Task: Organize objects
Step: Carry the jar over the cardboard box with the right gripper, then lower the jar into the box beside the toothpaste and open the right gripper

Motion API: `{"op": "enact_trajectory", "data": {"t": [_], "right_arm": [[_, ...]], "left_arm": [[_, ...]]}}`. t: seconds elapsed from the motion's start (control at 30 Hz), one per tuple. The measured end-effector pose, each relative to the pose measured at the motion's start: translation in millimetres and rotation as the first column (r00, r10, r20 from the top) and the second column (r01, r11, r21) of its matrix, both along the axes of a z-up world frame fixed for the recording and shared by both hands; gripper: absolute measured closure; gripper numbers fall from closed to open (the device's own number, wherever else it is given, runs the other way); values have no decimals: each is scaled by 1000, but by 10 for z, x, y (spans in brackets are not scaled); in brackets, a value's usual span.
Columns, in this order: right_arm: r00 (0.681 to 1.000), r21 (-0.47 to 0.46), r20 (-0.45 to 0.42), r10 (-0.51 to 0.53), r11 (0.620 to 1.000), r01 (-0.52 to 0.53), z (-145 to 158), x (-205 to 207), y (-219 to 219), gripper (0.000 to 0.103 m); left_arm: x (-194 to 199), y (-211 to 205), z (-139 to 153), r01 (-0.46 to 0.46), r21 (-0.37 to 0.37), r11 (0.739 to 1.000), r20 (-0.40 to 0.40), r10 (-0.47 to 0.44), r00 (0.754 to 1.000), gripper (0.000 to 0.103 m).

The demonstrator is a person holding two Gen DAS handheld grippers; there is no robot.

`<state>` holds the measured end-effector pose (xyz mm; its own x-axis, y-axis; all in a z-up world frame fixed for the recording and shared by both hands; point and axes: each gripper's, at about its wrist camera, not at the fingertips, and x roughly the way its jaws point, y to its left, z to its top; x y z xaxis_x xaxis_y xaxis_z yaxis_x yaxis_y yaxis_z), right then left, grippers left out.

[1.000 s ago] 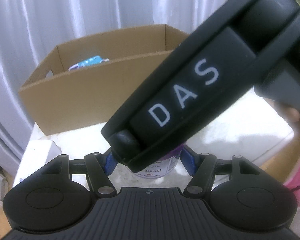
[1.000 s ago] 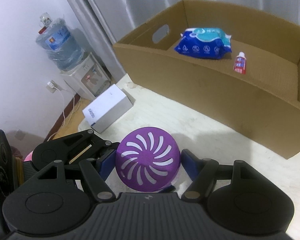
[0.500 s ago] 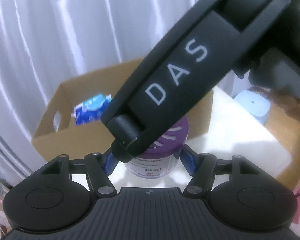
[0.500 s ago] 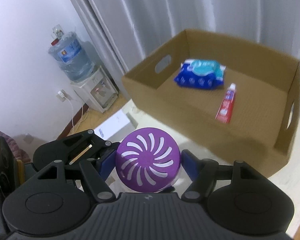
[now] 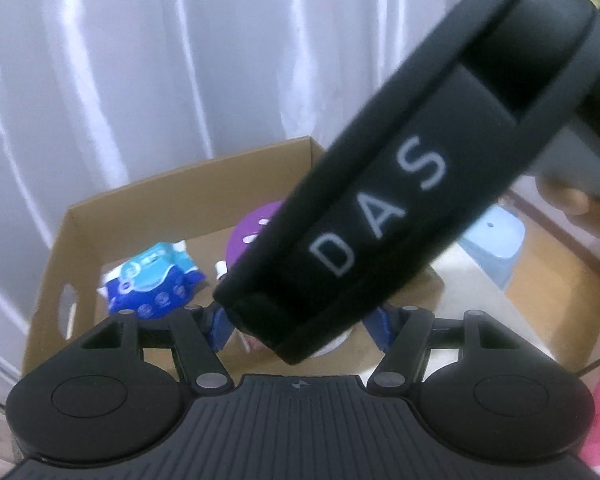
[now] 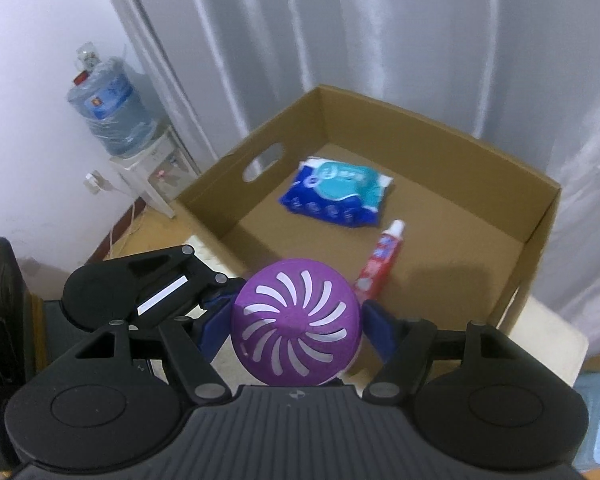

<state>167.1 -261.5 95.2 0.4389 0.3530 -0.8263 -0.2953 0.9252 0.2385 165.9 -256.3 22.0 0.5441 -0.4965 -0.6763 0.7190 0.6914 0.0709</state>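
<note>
Between both grippers' blue fingers [image 6: 374, 330], pinched, sits a purple domed plastic air-freshener jar [image 6: 296, 328], above the brown cardboard box's [image 6: 540, 216] near wall; inside lie a blue wipes packet [image 6: 336, 190] and red toothpaste tube [image 6: 380, 258]. Right gripper's [image 6: 296, 334] black body blocks left gripper [image 5: 300, 324].

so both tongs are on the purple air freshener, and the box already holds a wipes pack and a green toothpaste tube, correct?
Not quite: the toothpaste tube is red and white, not green, as the right wrist view shows. The rest stands: the right tongs and left tongs both grip the purple air freshener, and the wipes pack lies in the cardboard box.
</note>
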Motion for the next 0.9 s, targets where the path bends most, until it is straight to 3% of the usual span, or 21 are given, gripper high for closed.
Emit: {"op": "enact_trajectory", "data": {"t": [0.2,0.43,0.9], "right_arm": [[997,-26,-72,-9,1000,7,-174,443,-233,29],[987,-42,-154,-34,999,28,-469,877,-435,30],[961,-51,-257,-100,995,89,-902,1449,-635,32]], "left_arm": [[472,-293,-102,12,17,1000,-85,-10,996,38],[996,-527,-292,11,26,1000,-220,-5,976,38],[1596,-726,-568,6,76,997,-346,21,938,38]]}}
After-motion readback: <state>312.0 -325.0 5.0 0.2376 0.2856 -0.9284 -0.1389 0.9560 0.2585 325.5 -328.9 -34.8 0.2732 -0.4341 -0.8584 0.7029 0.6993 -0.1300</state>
